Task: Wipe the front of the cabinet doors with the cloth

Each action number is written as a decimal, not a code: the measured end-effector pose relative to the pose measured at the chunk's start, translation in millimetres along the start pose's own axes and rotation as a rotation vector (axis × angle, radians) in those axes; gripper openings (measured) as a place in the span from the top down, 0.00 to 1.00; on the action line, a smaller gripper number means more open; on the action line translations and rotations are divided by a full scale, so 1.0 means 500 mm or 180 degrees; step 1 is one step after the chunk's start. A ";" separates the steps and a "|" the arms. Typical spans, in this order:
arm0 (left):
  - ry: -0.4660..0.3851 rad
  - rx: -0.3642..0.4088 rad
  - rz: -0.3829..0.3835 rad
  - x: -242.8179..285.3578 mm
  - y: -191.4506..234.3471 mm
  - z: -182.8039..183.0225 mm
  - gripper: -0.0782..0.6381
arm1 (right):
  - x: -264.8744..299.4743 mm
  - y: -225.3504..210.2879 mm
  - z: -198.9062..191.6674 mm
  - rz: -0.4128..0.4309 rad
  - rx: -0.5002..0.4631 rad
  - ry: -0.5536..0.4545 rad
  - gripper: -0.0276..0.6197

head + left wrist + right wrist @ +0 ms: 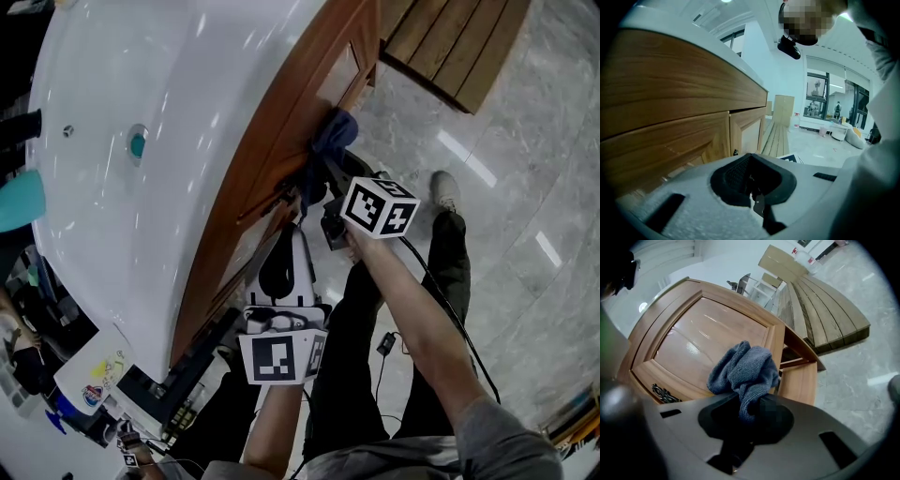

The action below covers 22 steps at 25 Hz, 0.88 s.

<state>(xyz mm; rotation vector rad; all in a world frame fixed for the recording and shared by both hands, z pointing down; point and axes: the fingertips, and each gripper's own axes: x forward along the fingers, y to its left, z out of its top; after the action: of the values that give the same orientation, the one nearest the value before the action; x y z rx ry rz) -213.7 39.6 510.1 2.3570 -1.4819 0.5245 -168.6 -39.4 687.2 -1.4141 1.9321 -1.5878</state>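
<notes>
We had the right gripper (749,414) with its jaws closed on the bunched blue-grey terry cloth (745,369), which pressed against the frame of the brown panelled wooden cabinet door (710,345), well apart from its dark ornate metal handle (663,393). From the head view, the cloth (335,131) sat against the cabinet front below the glossy white tabletop (141,103). Our left gripper (753,191) hung nearer to us, just beside the cabinet doors, its jaws drawn together with nothing between them. Beyond the cabinet lay a slatted wooden platform (459,42) on the grey marble floor (525,187).
</notes>
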 end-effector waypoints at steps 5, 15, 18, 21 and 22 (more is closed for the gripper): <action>0.0015 -0.0007 0.0012 0.007 0.010 -0.020 0.88 | 0.004 -0.004 0.000 0.0044 -0.0081 -0.0061 0.84; 0.0026 -0.0004 -0.0042 0.023 -0.009 -0.021 0.88 | 0.001 -0.036 -0.013 -0.0104 -0.0026 -0.0013 0.84; 0.0025 0.0004 -0.0043 0.024 -0.007 -0.021 0.88 | 0.003 -0.039 -0.013 -0.0080 -0.0067 0.0026 0.84; 0.0041 -0.0028 -0.0020 0.023 -0.004 -0.023 0.88 | 0.002 -0.045 -0.018 -0.0097 -0.0014 0.0051 0.84; 0.0044 -0.0025 -0.0026 0.022 -0.007 -0.022 0.88 | 0.001 -0.045 -0.018 -0.0099 -0.0006 0.0059 0.84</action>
<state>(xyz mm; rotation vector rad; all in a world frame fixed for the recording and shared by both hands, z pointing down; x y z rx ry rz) -207.8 37.2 524.8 2.3479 -1.4650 0.5310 -163.6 -32.6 710.1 -1.4420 1.9315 -1.6189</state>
